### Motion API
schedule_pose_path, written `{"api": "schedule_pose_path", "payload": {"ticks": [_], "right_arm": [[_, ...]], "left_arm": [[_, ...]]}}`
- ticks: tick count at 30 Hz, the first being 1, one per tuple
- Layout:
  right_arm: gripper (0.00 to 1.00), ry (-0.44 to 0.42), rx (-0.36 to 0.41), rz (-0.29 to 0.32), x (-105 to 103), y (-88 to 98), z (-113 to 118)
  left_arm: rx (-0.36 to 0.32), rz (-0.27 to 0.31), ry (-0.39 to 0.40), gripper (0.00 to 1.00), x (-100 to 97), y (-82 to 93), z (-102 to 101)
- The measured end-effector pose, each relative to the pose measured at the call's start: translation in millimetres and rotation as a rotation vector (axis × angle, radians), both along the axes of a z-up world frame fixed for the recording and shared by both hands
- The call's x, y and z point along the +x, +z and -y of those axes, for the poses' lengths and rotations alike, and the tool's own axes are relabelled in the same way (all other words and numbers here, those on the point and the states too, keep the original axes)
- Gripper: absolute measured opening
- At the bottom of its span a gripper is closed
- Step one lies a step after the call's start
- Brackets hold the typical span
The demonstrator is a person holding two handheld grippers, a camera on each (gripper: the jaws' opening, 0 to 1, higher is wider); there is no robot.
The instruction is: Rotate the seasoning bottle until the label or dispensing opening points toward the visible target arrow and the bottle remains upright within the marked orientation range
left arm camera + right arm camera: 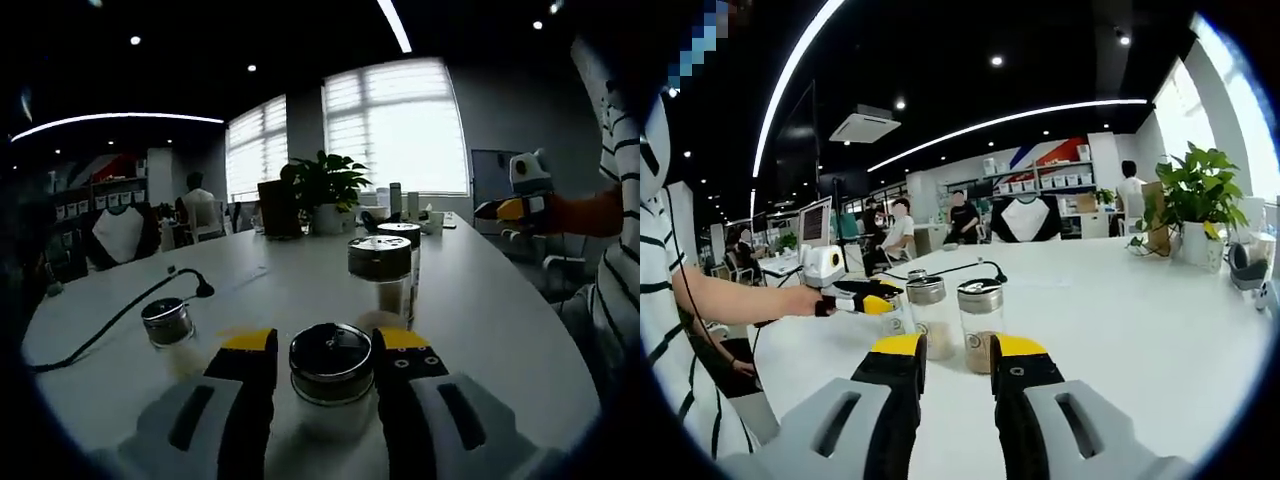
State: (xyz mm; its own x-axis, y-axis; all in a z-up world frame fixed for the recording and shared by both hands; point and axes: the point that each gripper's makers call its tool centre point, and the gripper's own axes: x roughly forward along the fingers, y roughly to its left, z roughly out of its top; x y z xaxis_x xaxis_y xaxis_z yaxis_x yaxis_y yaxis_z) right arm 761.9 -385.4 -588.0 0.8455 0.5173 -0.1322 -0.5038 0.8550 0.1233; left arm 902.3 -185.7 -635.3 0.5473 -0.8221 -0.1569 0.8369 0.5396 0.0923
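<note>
A glass seasoning bottle (331, 372) with a shiny metal lid stands upright on the white table (500, 320), between the yellow-tipped jaws of my left gripper (325, 345). The jaws press close against both of its sides. In the right gripper view a hand holds that left gripper (878, 300) low at the left, its tips at a partly hidden bottle (896, 318). My right gripper (958, 350) is open with nothing between its jaws, a short way before two upright bottles (928, 312) (981, 310). The left gripper view shows the right gripper (505, 210) hovering at the far right.
Two more lidded bottles (381, 272) (402, 236) stand just beyond the held one, and a short jar (167, 321) at the left. A black cable (120, 315) crosses the left of the table. A potted plant (325, 190) stands at the far end. A striped sleeve (620, 280) is at the right.
</note>
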Motion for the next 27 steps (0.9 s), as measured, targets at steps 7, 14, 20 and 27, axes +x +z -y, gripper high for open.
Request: {"api": "schedule_pose_path", "payload": {"ticks": [7, 14, 20, 27], "right_arm": [[0.25, 0.001, 0.018, -0.015, 4.7, -2.0, -0.7], [0.26, -0.005, 0.03, -0.012, 8.2, 3.3, -1.5], [0.26, 0.001, -0.046, 0.004, 13.7, 5.8, 8.5], [0.26, 0.03, -0.079, -0.027, 15.5, -5.0, 0.2]], "left_arm": [[-0.158, -0.043, 0.175, 0.44, -2.1, 10.1, -3.7], [-0.183, -0.03, 0.335, 0.49, 4.8, 9.0, -18.1], [-0.203, -0.007, 0.405, 0.59, 1.9, 10.8, -20.4], [-0.16, 0.01, 0.414, 0.53, 3.6, 3.5, -10.9]]}}
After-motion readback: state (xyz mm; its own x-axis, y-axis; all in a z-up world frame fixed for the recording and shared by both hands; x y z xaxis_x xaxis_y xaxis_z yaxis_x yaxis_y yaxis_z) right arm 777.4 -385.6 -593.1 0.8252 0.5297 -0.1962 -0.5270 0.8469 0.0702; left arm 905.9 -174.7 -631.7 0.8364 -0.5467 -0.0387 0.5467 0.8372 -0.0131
